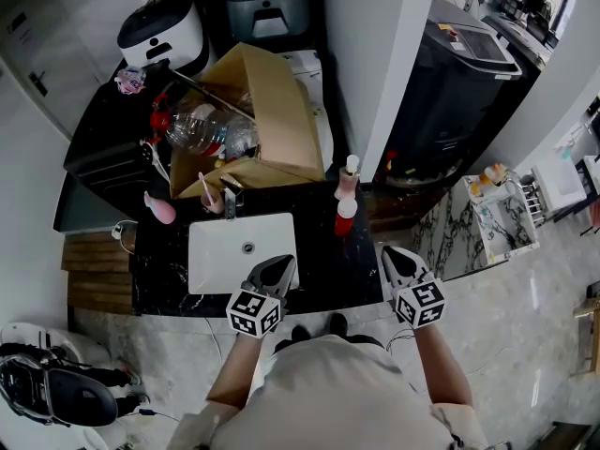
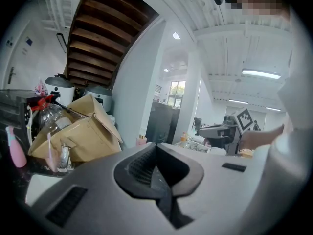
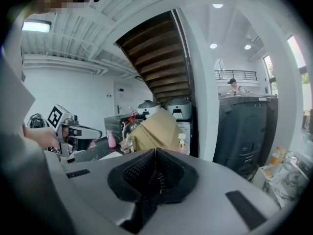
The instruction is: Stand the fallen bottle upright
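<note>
My left tongs [image 1: 279,265] and right tongs [image 1: 394,256] are both closed and empty, over the bench's [image 1: 323,268] front edge.

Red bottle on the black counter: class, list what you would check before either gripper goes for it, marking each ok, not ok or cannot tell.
1. Left gripper empty: ok, jaws together on nothing.
2. Right gripper empty: ok, jaws together on nothing.
3. Jaws open for a grasp: not ok, both shut.
4. Red bottle pose: cannot tell whether lying or upright.
5. Room around it: not ok, pump bottle close behind.
</note>
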`<state>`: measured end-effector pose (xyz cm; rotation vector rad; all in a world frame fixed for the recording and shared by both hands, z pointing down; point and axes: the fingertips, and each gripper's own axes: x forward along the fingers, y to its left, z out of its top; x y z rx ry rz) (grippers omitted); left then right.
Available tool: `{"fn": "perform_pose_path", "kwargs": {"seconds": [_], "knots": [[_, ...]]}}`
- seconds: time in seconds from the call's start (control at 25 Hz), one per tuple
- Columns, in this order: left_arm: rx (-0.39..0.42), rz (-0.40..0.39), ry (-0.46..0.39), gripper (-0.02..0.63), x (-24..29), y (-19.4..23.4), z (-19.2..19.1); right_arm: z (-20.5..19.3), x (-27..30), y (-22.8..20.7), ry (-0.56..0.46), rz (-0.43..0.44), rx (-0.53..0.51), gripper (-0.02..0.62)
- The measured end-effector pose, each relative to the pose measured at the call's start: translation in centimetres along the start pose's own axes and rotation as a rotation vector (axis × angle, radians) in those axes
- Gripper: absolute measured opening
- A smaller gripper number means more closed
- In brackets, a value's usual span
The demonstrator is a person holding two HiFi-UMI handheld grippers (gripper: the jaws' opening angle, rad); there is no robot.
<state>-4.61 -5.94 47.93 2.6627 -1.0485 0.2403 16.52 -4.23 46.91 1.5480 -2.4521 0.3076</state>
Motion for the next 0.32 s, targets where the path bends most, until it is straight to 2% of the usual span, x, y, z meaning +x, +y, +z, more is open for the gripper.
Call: {"fn": "perform_pose_path", "kwargs": {"seconds": [0.32], "knots": [[-0.013,0.008,0.000,0.008,0.08,0.34,-0.42,-0.55,0.67,0.19,0.008,0.011,-0.005,0.032]]}}
